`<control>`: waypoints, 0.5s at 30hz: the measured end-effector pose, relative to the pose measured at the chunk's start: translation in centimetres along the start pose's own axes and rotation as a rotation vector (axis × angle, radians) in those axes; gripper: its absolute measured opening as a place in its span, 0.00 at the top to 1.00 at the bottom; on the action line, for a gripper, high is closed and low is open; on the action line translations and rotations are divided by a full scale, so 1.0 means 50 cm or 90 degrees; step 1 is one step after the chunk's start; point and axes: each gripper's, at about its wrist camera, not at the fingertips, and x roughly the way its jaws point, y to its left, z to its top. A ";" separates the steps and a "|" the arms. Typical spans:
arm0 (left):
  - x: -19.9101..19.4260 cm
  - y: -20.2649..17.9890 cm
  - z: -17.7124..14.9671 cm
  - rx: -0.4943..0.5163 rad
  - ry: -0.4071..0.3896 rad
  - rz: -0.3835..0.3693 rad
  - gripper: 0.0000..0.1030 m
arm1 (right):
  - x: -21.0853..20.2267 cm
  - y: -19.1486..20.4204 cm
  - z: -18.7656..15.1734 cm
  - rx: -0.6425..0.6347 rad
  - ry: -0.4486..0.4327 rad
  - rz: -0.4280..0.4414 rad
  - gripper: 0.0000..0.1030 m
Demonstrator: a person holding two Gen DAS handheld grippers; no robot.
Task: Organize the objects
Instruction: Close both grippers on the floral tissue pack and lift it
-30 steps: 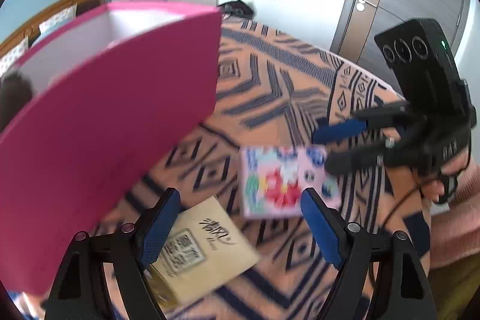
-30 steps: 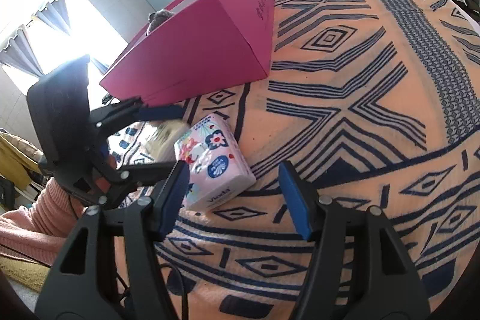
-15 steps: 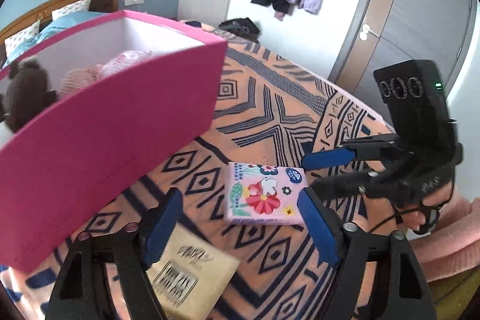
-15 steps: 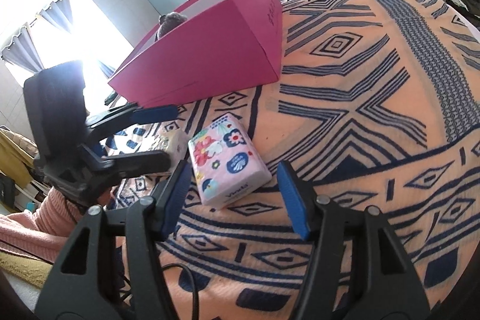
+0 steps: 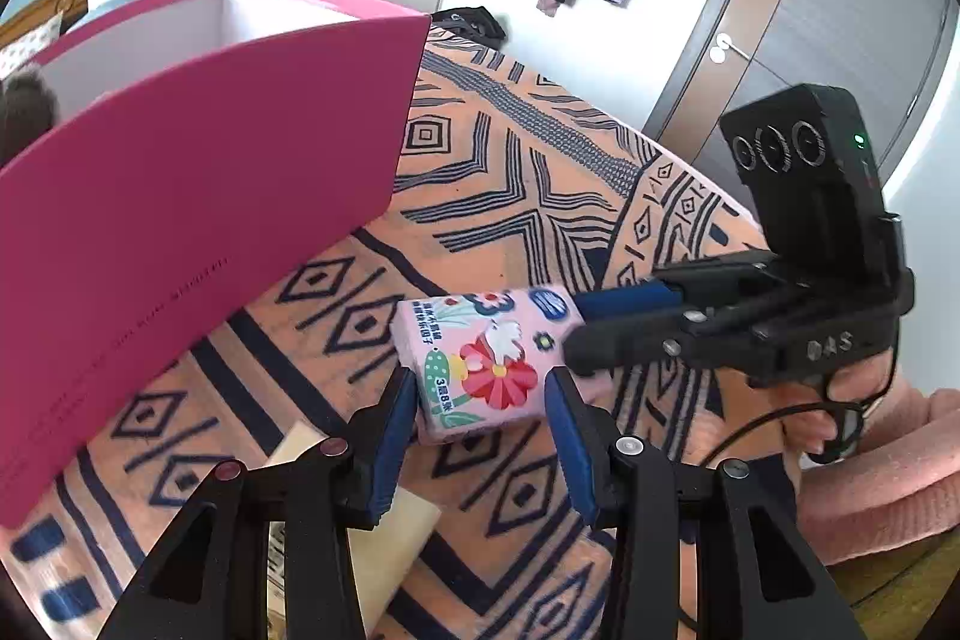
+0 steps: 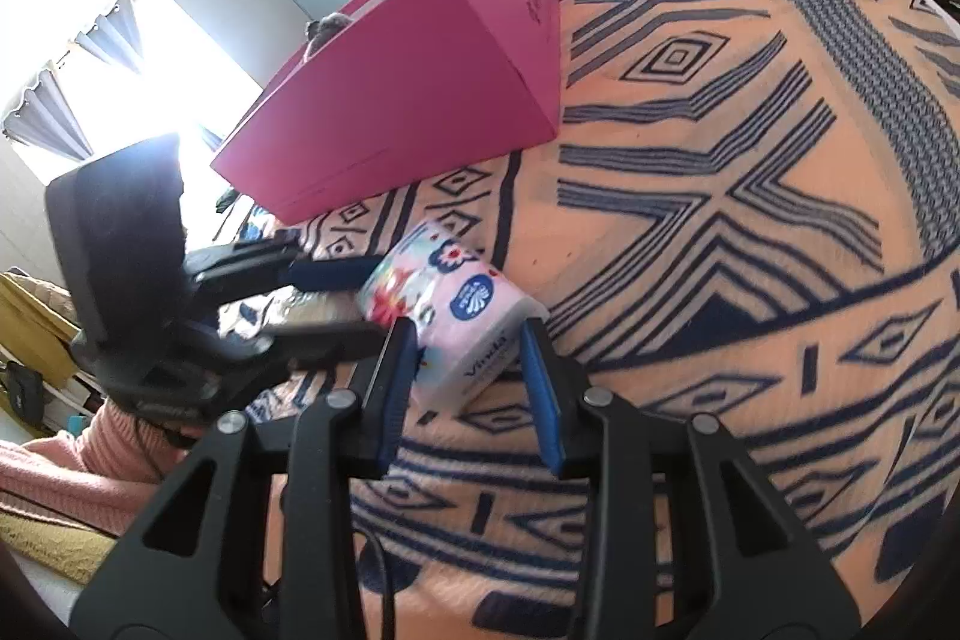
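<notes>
On the blanket (image 6: 750, 160), both tongs (image 5: 480, 388) (image 6: 465, 340) clamp one tissue pack (image 5: 480, 370).

Tissue pack (image 5: 480, 364) on bedspread (image 5: 522, 196), beside box (image 5: 198, 196)

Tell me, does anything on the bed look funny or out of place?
Yes: both grippers, left and right, close around the same pink tissue pack from two sides. A tan packet lies loose on the blanket, outside the pink box.

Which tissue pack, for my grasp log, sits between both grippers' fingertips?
The pink floral Vinda pack; the beige pack lies beneath the left gripper, outside its gap.
</notes>
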 end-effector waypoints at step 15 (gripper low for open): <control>-0.007 0.005 -0.006 -0.096 -0.013 0.009 0.57 | 0.024 -0.007 0.028 -0.010 0.013 -0.004 0.62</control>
